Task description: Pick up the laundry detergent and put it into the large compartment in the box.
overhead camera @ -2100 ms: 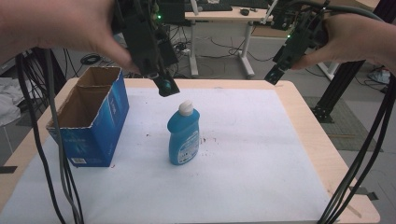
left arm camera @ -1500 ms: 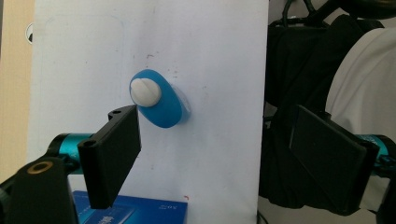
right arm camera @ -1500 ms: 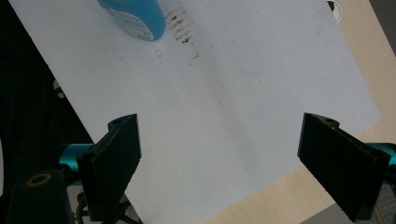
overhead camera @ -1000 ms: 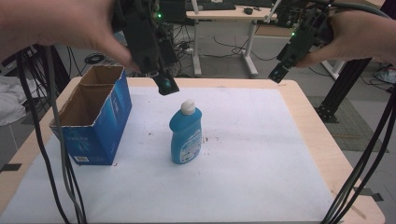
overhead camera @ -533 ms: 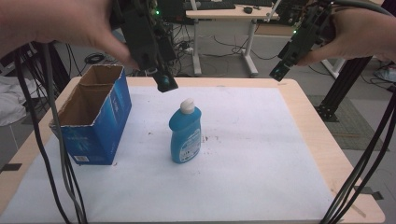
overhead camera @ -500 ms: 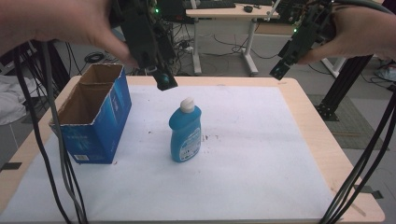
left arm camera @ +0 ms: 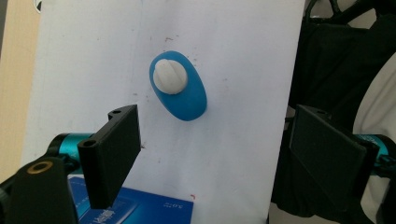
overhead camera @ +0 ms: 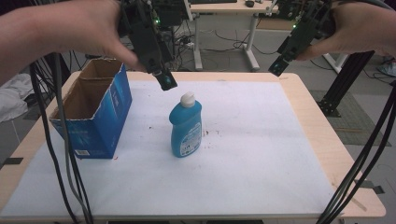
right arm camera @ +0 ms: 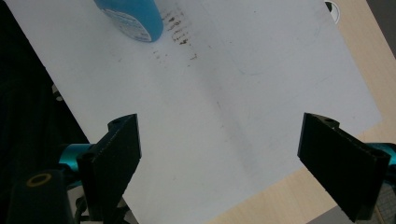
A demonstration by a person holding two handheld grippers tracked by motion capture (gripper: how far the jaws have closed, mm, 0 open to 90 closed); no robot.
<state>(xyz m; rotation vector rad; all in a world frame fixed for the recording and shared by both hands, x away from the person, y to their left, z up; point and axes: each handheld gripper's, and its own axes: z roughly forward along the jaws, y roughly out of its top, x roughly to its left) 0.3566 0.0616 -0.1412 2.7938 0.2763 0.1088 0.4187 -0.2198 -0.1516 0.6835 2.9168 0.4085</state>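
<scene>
A blue bottle (overhead camera: pixel 186 127) with a white cap stands upright in the middle of the white sheet (overhead camera: pixel 243 154). My left gripper (overhead camera: pixel 166 80) hangs in the air just above and left of the cap, open, nothing between its jaws. From that gripper's own view I look straight down on the bottle (left arm camera: pixel 179 87) and its cap. My right gripper (overhead camera: pixel 279 67) is held high over the table's far right corner, open and empty. Its view catches the bottle's lower part (right arm camera: pixel 132 14) at the top edge.
An open blue cardboard box (overhead camera: pixel 92 112) stands at the left of the sheet, its corner (left arm camera: pixel 135 210) below the left jaws. The wooden table (overhead camera: pixel 322 135) has bare edges at the right. Black cables (overhead camera: pixel 70 172) hang at the front left and front right.
The left gripper has drifted slightly up and back, away from the bottle cap. The right gripper has risen a little toward the far right. The bottle and box have stayed put.
</scene>
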